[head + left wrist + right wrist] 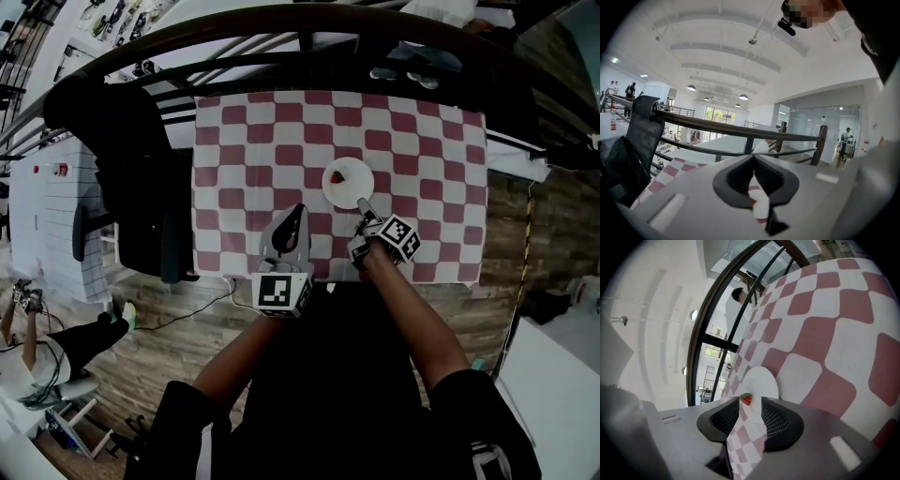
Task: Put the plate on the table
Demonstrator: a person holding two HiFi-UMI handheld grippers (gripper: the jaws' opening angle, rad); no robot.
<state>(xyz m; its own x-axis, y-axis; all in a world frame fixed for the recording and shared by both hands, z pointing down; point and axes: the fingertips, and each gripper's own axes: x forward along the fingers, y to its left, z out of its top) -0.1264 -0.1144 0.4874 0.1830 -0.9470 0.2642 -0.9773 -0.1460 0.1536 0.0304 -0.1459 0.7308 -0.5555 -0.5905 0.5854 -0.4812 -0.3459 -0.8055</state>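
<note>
Plate [347,183] [761,385] sits flat on the counter [427,141] [825,324], white, round, right of centre on the near half of the red-and-white checked cloth. One small strawberry [339,176] [746,399] lies on the plate, red with a green top, towards its left side in the head view. Right tool [364,204] [751,405] is at the plate's near rim, tip pointing onto it; head view can't settle whether tip touches rim or is just short. In the right gripper view its jaws stand wide apart, pads off everything, only the checked cloth and the plate's near edge showing through the gap, strawberry just past the tips, nothing gripped. Left tool [297,211] [753,158] is to the left of the plate, well clear of it, over the near part of the counter, pointing away from the person. In the left gripper view its jaws meet at the tips, narrow, nothing between them, a slice of cloth visible through the slot lower down. Both forearms come in from the bottom of the head view, bare skin, dark sleeves at the shoulders. Marker cubes are on both tools, near the counter's near edge. A dark curved railing [281,42] [740,133] runs along the far side of the counter. Black chair [131,178] with dark cloth draped on it stands at the counter's left end. Wood-plank floor [173,347] is under and around it. A person in white [737,298] stands by the railing in the right gripper view.
</note>
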